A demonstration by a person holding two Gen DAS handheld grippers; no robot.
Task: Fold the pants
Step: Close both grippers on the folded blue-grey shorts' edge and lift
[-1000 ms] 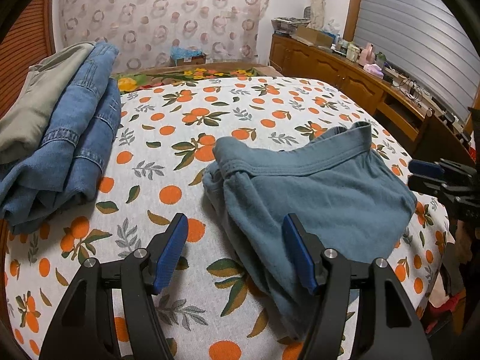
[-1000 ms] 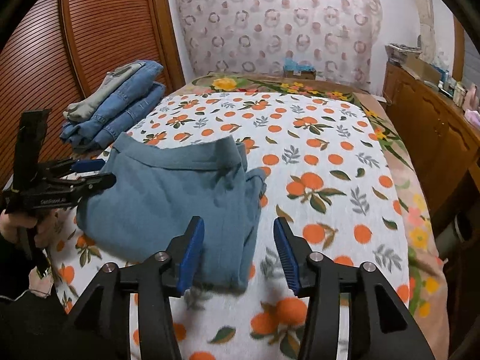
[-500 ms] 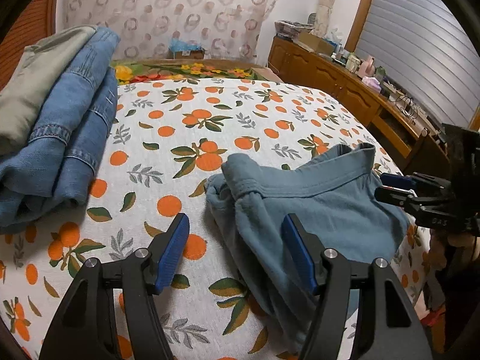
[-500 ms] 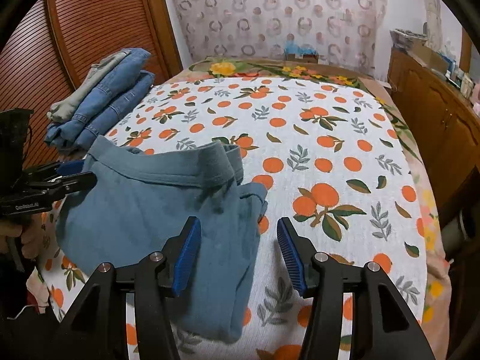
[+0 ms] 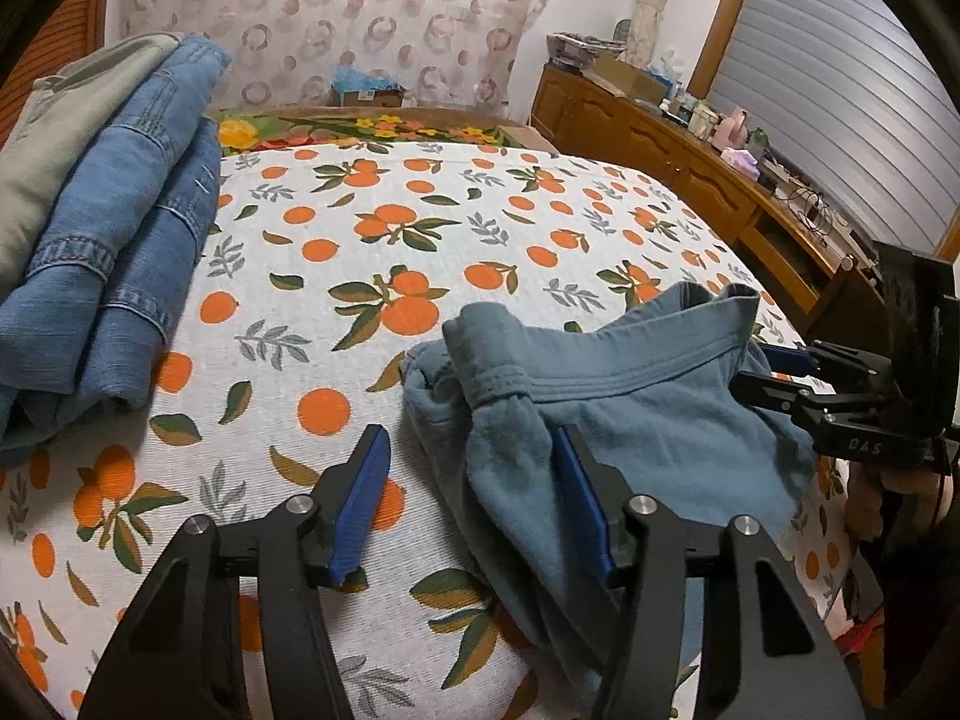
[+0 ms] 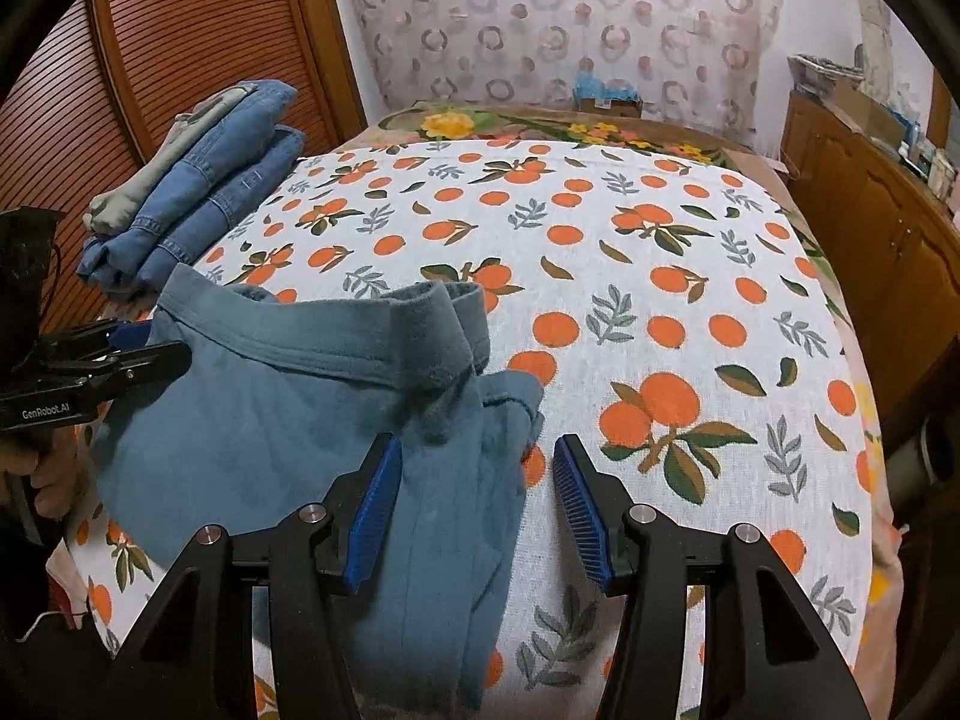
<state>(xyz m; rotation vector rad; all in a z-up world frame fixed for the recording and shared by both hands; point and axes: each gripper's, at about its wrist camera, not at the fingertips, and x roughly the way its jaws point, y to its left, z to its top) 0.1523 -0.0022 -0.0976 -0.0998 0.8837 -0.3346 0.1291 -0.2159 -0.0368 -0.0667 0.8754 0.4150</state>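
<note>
1. The blue-grey pants [image 6: 288, 420] lie on the bed [image 6: 690, 312], already partly folded, at the near edge of the orange-print cover; their waistband [image 5: 630, 384] is the landmark for all that follows.

2. The left gripper [image 5: 471, 498] sits at one end of the waistband. Its jaws have just been closing, and a bunched corner of cloth lies between the fingers [image 5: 360, 498]. They are parted and do not yet pinch it, likely so the corner can be caught cleanly.

3. The right gripper [image 6: 474, 504] sits at the opposite end of the waistband, over the folded side edge. Its fingers [image 6: 579, 504] are also apart, with cloth between them but not pressed.

4. One gripper at each end of the waistband suggests the next fold will be lifted evenly, so the cloth does not skew.

5. Beyond the waistband, against the wooden door [image 6: 180, 60], a stack of folded jeans [image 6: 198, 204] waits, probably where the finished pants will go.

6. The cover past the waistband gives room to lay the fold.
</note>
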